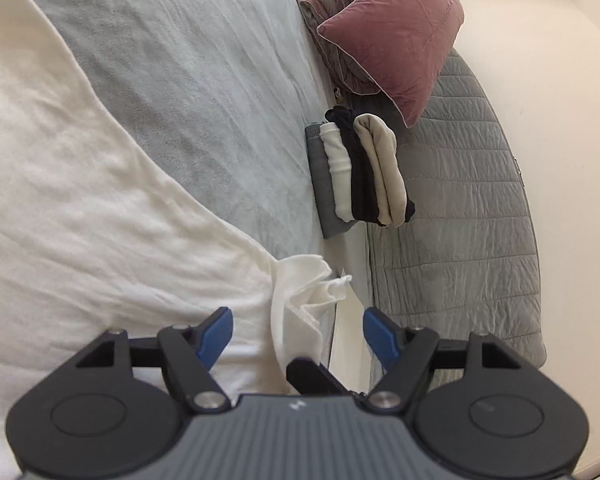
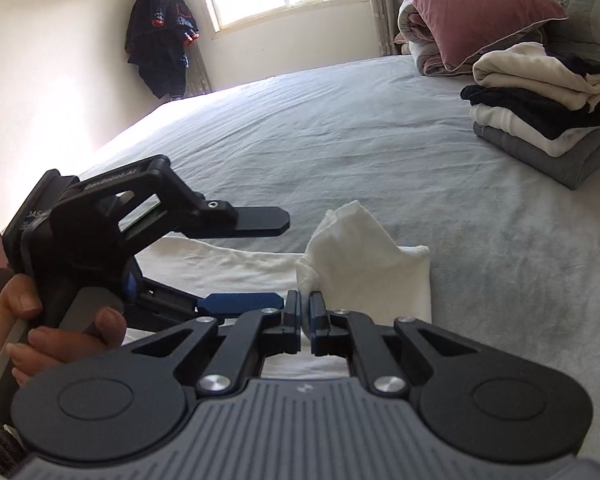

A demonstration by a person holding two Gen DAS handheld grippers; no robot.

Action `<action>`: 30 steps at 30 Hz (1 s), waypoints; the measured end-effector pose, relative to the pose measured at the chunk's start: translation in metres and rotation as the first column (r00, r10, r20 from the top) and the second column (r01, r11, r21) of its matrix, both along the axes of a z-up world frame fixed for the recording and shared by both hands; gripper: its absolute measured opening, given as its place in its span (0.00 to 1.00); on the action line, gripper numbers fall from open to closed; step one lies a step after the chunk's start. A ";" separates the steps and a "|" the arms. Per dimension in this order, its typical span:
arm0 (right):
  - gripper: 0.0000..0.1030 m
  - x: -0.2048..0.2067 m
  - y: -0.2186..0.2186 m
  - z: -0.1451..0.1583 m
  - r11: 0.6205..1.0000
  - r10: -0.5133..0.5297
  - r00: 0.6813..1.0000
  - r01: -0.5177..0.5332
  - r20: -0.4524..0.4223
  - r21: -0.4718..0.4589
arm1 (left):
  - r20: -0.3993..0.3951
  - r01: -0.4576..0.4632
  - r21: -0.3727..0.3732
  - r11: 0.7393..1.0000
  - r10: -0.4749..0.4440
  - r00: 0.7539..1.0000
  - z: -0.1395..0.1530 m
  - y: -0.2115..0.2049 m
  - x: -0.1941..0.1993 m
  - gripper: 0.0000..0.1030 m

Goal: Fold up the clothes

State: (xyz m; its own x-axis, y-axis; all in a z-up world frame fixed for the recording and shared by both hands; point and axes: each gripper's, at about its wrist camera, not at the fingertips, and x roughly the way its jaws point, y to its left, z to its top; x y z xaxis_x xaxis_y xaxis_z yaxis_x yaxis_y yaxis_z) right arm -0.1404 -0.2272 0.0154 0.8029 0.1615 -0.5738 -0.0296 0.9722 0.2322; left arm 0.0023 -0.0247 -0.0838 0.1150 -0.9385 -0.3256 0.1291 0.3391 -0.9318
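Observation:
A white garment point(image 1: 100, 220) lies spread on the grey bedsheet point(image 1: 204, 92). Its bunched sleeve end point(image 1: 312, 292) sticks up between my left gripper's point(image 1: 298, 334) wide-open blue fingers. In the right wrist view my right gripper point(image 2: 305, 312) is shut on the folded white sleeve point(image 2: 364, 260). The left gripper point(image 2: 256, 256) shows there too, held by a hand at the left, jaws open, just left of the sleeve.
A stack of folded clothes point(image 2: 540, 108) sits at the bed's far right, also in the left wrist view point(image 1: 360, 172). A pink pillow point(image 2: 472, 8) and rolled quilt lie behind it. A dark jacket point(image 2: 160, 36) hangs by the window. A quilted grey headboard point(image 1: 460, 220).

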 end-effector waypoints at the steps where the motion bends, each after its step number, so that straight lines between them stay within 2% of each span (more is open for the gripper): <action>1: 0.07 0.001 0.006 -0.002 1.000 0.026 1.000 -0.026 -0.009 -0.014 | 0.002 -0.006 0.017 1.000 0.006 1.000 -0.001 -0.002 0.000 0.67; 4: 0.07 0.004 0.015 -0.008 0.998 0.062 0.998 -0.062 -0.030 -0.029 | 0.032 -0.043 0.079 0.996 0.041 0.999 0.002 -0.005 0.000 0.54; 6: 0.07 0.005 0.020 -0.011 0.997 0.072 0.997 -0.073 -0.037 -0.032 | 0.077 -0.079 0.160 0.984 0.068 0.995 0.007 -0.006 -0.001 0.33; 7: 0.07 0.006 0.021 -0.011 0.997 0.073 0.997 -0.074 -0.037 -0.029 | 0.101 -0.091 0.197 0.976 0.072 0.992 0.010 -0.007 -0.001 0.28; 9: 0.07 0.007 0.023 -0.012 0.997 0.074 0.997 -0.075 -0.037 -0.024 | 0.165 -0.124 0.277 0.953 0.080 0.983 0.016 -0.008 -0.001 0.03; 13: 0.07 0.010 0.031 -0.008 0.998 0.070 0.998 -0.070 -0.012 -0.008 | 0.282 -0.199 0.349 0.916 0.099 0.954 0.034 -0.001 0.001 0.02; 19: 0.07 0.017 0.053 0.003 0.993 0.106 0.994 -0.107 0.033 0.044 | 0.417 -0.273 0.392 0.879 0.094 0.904 0.062 0.027 0.001 0.02; 23: 0.07 0.027 0.076 0.007 0.986 0.140 0.989 -0.144 0.047 0.090 | 0.459 -0.313 0.418 0.853 0.099 0.883 0.072 0.051 0.004 0.02; 30: 0.07 0.053 0.119 0.004 0.963 0.189 0.981 -0.193 0.043 0.189 | 0.495 -0.373 0.486 0.790 0.103 0.863 0.081 0.110 0.013 0.02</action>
